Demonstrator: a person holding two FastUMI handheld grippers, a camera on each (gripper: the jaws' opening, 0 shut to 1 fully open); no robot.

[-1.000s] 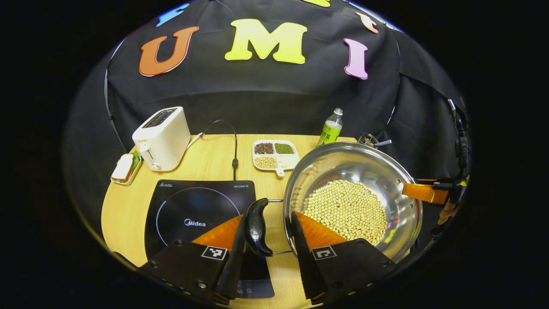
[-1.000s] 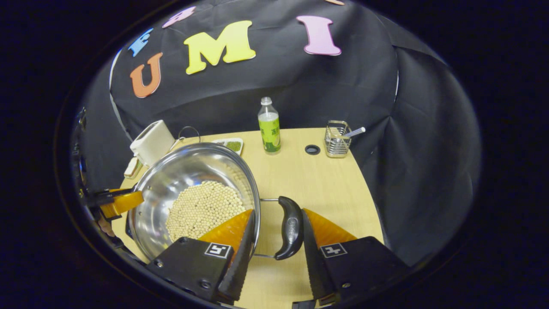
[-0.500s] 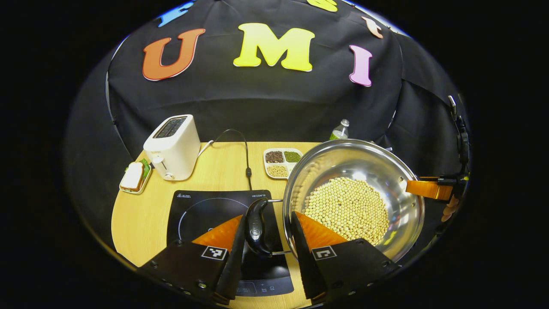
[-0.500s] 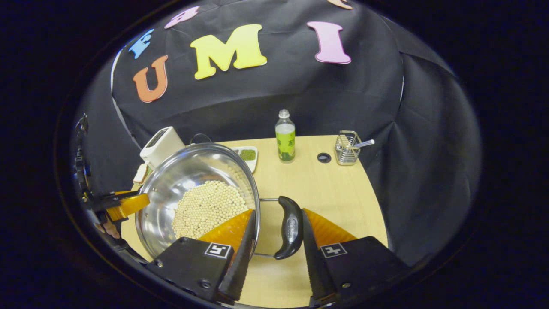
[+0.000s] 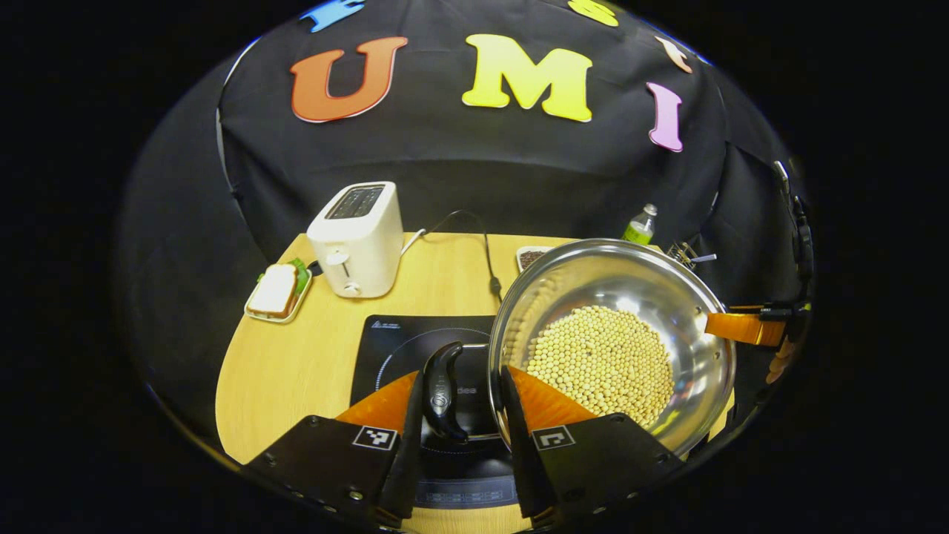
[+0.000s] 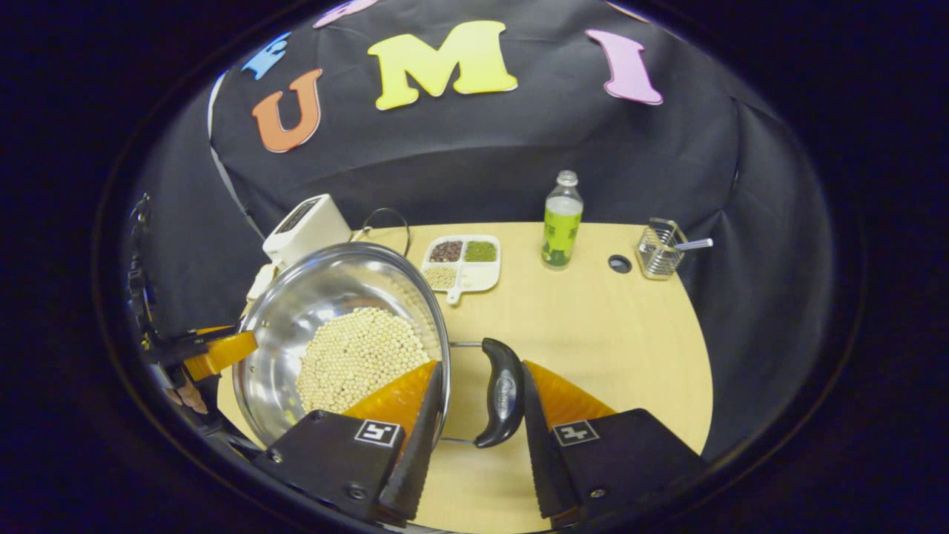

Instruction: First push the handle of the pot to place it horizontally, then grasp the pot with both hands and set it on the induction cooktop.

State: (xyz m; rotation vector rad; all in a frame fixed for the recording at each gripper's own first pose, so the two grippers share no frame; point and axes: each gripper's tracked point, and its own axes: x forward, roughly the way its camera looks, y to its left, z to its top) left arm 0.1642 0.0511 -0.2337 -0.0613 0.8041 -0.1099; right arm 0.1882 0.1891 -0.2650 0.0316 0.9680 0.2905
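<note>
**Pot held by both side handles, partly over the cooktop**

In the left gripper view, your left gripper [image 5: 458, 415] straddles the pot rim: the outer finger lies against the black side handle [image 5: 442, 391] and the inner finger sits inside the bowl, so the jaws stand narrow around handle and rim. Whether both fingers truly press, you cannot tell. The steel pot [image 5: 645, 289], loaded with pale beans [image 5: 600, 363], fills the 3 o'clock half of that view, its left portion above the black induction cooktop [image 5: 404, 345], which lies at 6 o'clock on the wooden table [image 5: 296, 363]. At 10 o'clock stand a white toaster [image 5: 357, 239] and, just beside it, a sandwich on a small tray [image 5: 276, 291]. Your right gripper [image 5: 741, 327] meets the pot's far rim at 3 o'clock.

In the right gripper view, your right gripper [image 6: 474, 426] holds the same way, jaws narrow around the other handle [image 6: 503, 391] and the rim of the pot [image 6: 296, 311]. At 12 o'clock sit a divided dish of grains [image 6: 463, 261], a green-labelled bottle [image 6: 561, 221] and a wire holder [image 6: 658, 248]
</note>
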